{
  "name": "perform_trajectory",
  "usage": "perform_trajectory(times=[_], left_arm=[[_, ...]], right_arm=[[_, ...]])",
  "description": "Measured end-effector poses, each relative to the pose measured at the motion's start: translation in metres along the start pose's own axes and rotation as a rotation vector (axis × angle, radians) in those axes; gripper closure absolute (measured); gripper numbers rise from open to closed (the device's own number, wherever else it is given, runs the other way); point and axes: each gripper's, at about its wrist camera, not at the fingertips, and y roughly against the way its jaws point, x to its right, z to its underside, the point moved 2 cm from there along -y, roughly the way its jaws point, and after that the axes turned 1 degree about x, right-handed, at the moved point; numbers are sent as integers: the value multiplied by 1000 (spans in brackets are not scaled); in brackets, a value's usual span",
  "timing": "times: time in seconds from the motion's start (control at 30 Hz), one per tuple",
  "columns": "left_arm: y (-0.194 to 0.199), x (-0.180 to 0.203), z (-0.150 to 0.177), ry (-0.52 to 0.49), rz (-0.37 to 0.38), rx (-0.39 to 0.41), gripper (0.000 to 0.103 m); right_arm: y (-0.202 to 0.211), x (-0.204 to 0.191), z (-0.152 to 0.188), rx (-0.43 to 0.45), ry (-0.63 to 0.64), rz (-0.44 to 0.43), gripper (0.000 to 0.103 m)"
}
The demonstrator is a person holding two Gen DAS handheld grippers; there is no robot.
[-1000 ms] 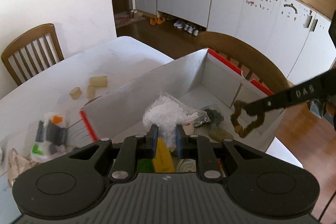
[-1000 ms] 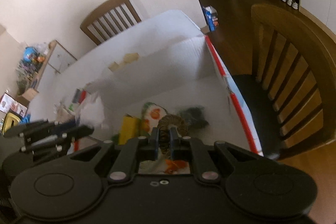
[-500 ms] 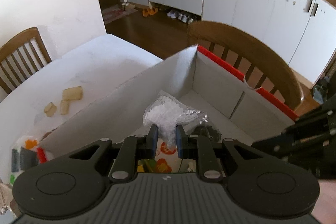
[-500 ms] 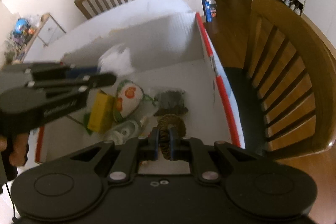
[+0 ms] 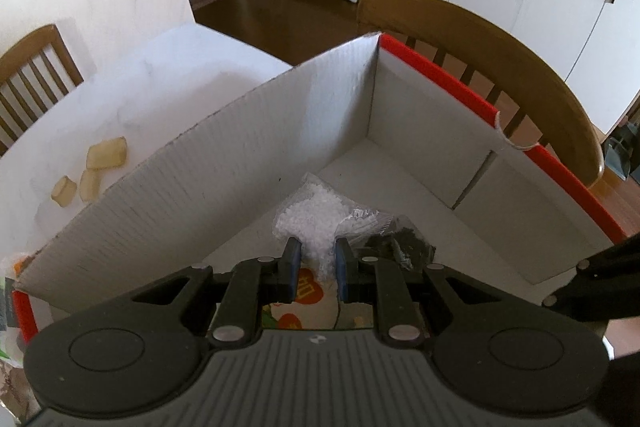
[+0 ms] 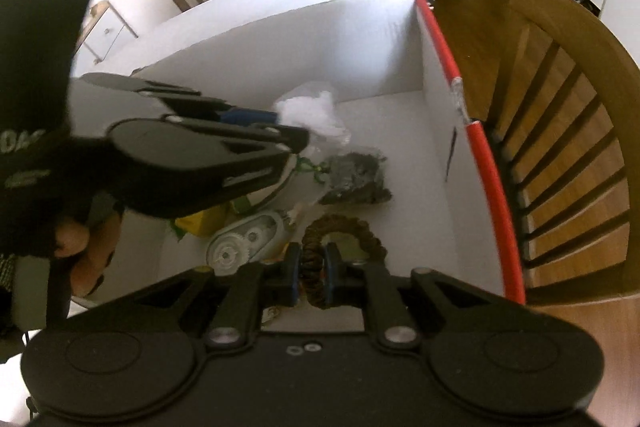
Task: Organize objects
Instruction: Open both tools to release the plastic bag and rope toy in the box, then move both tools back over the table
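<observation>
On the white table (image 5: pixel 168 75), three tan blocks (image 5: pixel 106 157) lie left of an open cardboard box (image 5: pixel 304 131). Over the box, the left gripper (image 5: pixel 314 263) pinches a clear bag of white pellets (image 5: pixel 316 211), hanging downward. The right gripper (image 6: pixel 312 267), jaws just easing apart, still pinches a braided brown loop (image 6: pixel 344 231) arching away from the jaws. The box floor (image 6: pixel 420 211) toward the red-edged right wall (image 6: pixel 484 163) lies bare.

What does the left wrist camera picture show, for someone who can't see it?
The left gripper holds a clear bag of white pellets in its shut jaws, over an open white cardboard box with red edges. A dark bagged item lies inside; small tan blocks sit on the table outside.
</observation>
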Motion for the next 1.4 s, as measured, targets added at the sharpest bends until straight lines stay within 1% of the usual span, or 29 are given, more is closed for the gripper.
perform_trajectory(times=[0.07,0.17,0.4,0.53,0.73,0.87,1.03,1.13,1.2,1.33,1.4], left_arm=[[-1,-3,1,14,6,-11,85],[2,-5,2,21,-1,0,85],[11,-12,5,53,10,7,84],[17,-18,9,88,33,0,84],[37,-23,22,111,57,28,84],[55,-27,26,128,81,67,84],[81,-30,31,134,103,125,84],[99,-34,35,155,106,167,84],[110,-38,39,159,111,200,84],[131,-45,47,146,96,238,84],[139,-51,52,154,101,249,84]], right_arm=[[1,0,0,-3,0,-12,87],[6,1,-3,-6,1,-29,85],[15,4,-1,2,2,-53,78],[22,4,3,17,2,-67,72],[34,6,5,44,-4,-62,64],[42,1,5,72,-6,-52,60],[54,-5,3,115,2,-35,59],[60,-11,4,140,9,-23,54],[64,-15,5,160,13,-17,44],[66,-25,5,186,21,-5,43],[67,-31,5,199,23,3,40]])
